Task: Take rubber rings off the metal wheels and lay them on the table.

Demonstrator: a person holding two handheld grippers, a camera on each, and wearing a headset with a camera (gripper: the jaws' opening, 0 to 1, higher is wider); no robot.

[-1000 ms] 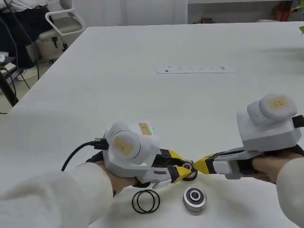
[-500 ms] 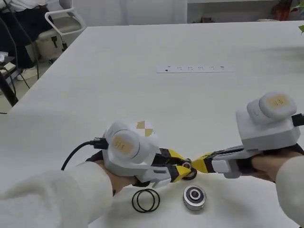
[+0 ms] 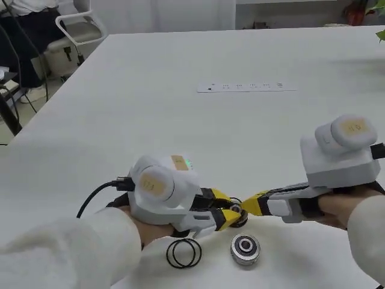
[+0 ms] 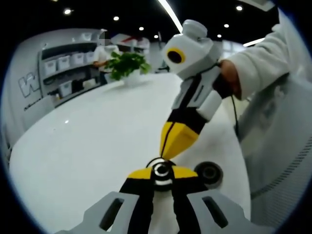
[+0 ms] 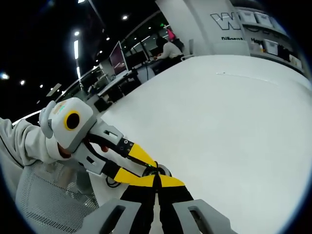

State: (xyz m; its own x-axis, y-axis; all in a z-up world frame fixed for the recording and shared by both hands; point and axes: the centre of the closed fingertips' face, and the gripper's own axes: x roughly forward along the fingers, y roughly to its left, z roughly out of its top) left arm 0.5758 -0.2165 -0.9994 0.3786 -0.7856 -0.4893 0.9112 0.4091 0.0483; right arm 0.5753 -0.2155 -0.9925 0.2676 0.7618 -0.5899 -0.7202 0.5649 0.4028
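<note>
White table (image 3: 150,108): broad and bare across its far half, with a power strip (image 3: 246,87) lying flat well beyond the grippers.
Left gripper (image 3: 231,213): low over the near part of the table, its yellow jaws clamped from both sides on the held wheel (image 4: 162,169) (the left gripper view shows this wheel face-on between the two yellow tips).
Right gripper (image 5: 156,178): points in from the opposite side. Its jaws are pressed together into one yellow wedge whose tip touches the rim of the held wheel. Whether a ring is pinched between them cannot be told.
Meeting point: the two grippers stand nose to nose, with the held wheel caught where their tips meet.
Second wheel (image 3: 245,248): lies flat on the table just nearer the person than the grippers' tips. It has a dark hub in a silver rim and is apart from both grippers.
Rubber rings (image 3: 184,253): two thin black rings lie flat on the table, overlapping, just left of the second wheel and near the left gripper's body.
Cable (image 3: 96,195): black, running from the back of the left gripper off to the left over the table.
Sleeves (image 3: 60,253): white and fleecy, one behind each gripper.
Background: a chair (image 3: 78,27) stands by the table's far left corner, and a green plant (image 4: 126,63) is at the table's far end in the left gripper view.
</note>
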